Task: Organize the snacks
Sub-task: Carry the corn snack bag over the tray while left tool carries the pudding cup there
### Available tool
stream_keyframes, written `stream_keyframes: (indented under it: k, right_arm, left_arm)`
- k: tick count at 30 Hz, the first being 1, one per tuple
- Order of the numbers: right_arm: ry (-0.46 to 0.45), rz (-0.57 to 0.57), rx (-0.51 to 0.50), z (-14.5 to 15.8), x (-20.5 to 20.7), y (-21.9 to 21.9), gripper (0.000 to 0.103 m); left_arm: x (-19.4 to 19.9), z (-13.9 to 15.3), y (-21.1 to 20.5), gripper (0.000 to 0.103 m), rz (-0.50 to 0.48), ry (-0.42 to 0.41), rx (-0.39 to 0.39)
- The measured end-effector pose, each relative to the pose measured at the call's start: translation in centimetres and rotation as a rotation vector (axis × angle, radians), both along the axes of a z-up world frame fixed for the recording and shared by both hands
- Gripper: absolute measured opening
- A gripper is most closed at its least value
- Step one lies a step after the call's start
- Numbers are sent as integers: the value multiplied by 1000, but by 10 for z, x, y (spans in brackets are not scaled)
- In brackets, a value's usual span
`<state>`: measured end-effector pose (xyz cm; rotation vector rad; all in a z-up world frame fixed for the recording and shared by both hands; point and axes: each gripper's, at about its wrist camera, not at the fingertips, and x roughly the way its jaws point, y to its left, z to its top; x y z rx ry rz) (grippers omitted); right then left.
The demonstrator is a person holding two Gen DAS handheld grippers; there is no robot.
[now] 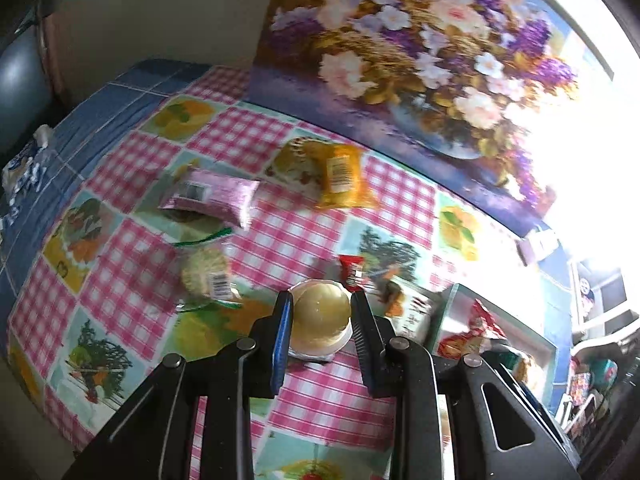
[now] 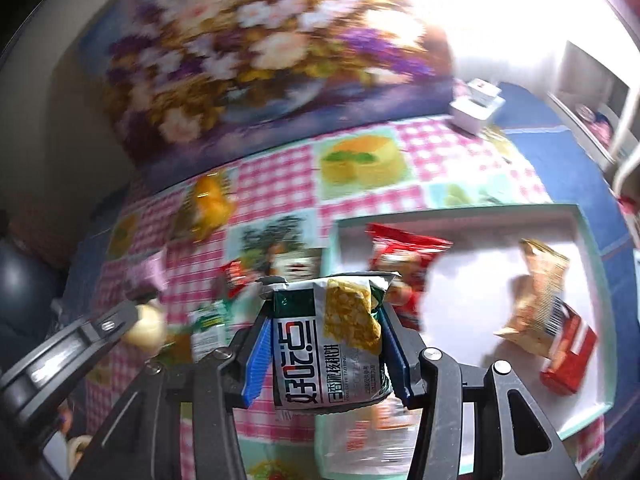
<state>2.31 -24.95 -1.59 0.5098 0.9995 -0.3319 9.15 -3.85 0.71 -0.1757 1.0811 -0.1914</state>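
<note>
While each gripper (image 1: 320, 300) (image 2: 324, 312) clamps a snack, checkered tablecloth (image 1: 312, 232) meets floral picture (image 1: 400, 40).

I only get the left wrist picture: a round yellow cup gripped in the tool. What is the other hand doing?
Observer: The right tool is shut on a white-and-green snack packet, held up beside the tray.
Operator: What is in that tray? I see only a corner with something red.
Observer: The pale tray holds a red packet, a tan packet and a red box.
Operator: Any room left in it?
Observer: Yes, bare white floor shows across its middle, between the red packet and the tan packet.
</note>
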Motion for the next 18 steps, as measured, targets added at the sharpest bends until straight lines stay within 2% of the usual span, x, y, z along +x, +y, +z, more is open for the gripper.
stream_keyframes:
  k: [6, 15, 18]
  right_arm:
    - [82, -149, 56, -23, -18, -45, 53]
    - [93, -289, 78, -30, -46, -83, 53]
    - [91, -313, 89, -30, -52, -90, 53]
  left_arm:
    - [-11, 1, -35, 31, -122, 6, -21]
    - [-44, -2, -104, 31, -333, -11, 3]
    - [-50, -6, -118, 31, -374, -8, 4]
